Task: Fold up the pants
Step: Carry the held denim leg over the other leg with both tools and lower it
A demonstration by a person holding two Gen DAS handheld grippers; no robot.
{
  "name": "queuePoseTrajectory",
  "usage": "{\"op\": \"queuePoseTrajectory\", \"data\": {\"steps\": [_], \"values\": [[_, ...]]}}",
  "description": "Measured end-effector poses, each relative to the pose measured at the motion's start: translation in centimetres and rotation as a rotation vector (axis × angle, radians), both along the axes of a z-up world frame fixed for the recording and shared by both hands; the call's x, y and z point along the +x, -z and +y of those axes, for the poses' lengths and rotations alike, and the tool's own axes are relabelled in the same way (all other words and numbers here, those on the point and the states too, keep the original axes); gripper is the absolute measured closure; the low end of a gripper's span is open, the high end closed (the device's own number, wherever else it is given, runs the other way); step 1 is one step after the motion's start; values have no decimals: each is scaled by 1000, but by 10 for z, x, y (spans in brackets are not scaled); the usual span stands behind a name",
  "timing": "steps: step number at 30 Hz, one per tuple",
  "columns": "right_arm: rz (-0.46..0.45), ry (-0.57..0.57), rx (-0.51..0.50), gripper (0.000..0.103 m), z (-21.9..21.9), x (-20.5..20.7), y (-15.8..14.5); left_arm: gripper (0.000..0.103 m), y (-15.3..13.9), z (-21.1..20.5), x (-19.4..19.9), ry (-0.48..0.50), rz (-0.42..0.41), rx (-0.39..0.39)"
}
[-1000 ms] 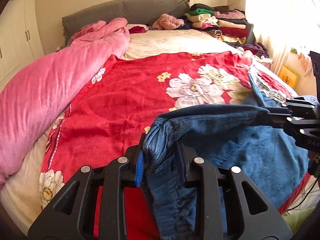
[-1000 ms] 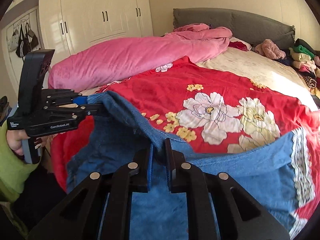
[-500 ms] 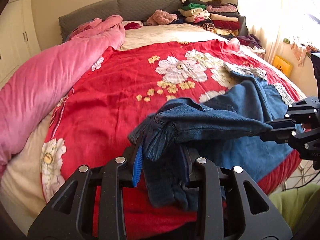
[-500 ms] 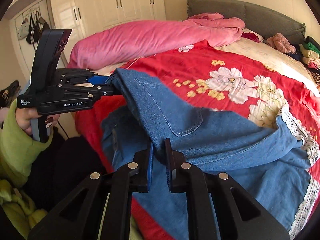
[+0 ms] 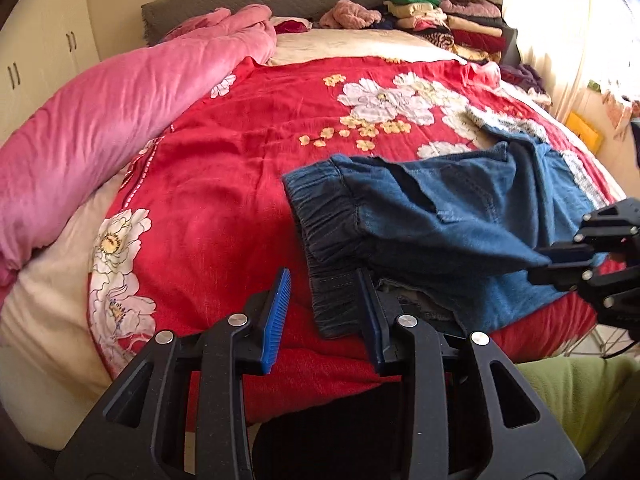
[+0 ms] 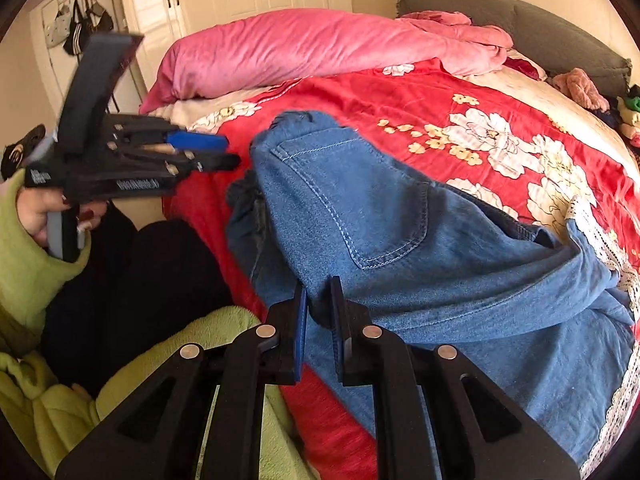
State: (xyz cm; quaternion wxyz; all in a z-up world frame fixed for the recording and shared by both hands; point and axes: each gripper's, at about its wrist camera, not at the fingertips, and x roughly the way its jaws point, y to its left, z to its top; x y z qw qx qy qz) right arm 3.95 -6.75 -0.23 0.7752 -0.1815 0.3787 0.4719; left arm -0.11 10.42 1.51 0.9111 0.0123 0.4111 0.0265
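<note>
The left black two-finger gripper (image 5: pixel 324 312), jaws just parted, has let go of the elastic waistband of the blue denim pants (image 5: pixel 440 216), bunched at the near edge of the red floral bedspread (image 5: pixel 224 184). The right gripper (image 6: pixel 318 320) pinches heavy, stitched denim; it could slide floorward.

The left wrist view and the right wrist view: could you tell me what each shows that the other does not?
Only the left wrist view shows the stack of folded clothes by the headboard and the yellow box. Only the right wrist view shows the hanging bags and the pants' back pocket. Both show the pants on the red floral bedspread, the pink duvet, the open left gripper and the right gripper clamping denim.
</note>
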Motion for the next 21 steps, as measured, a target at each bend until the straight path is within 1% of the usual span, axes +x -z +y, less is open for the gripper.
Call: {"op": "queuePoseTrajectory", "data": {"steps": [4, 8, 12, 16, 19, 21], "values": [[5, -11, 6, 93, 0, -3, 1, 76, -8, 1, -7, -8, -18, -21], [6, -16, 13, 93, -2, -5, 1, 72, -10, 5, -4, -22, -18, -59], [16, -9, 20, 93, -3, -5, 4, 61, -14, 10, 4, -10, -22, -156], [15, -5, 24, 93, -4, -6, 5, 51, -9, 16, 20, -33, -2, -231], [16, 3, 30, 93, -5, -5, 5, 50, 0, 20, 34, -46, 30, -304], [16, 8, 32, 93, -5, -4, 5, 52, 8, 22, 42, -41, 54, -376]]}}
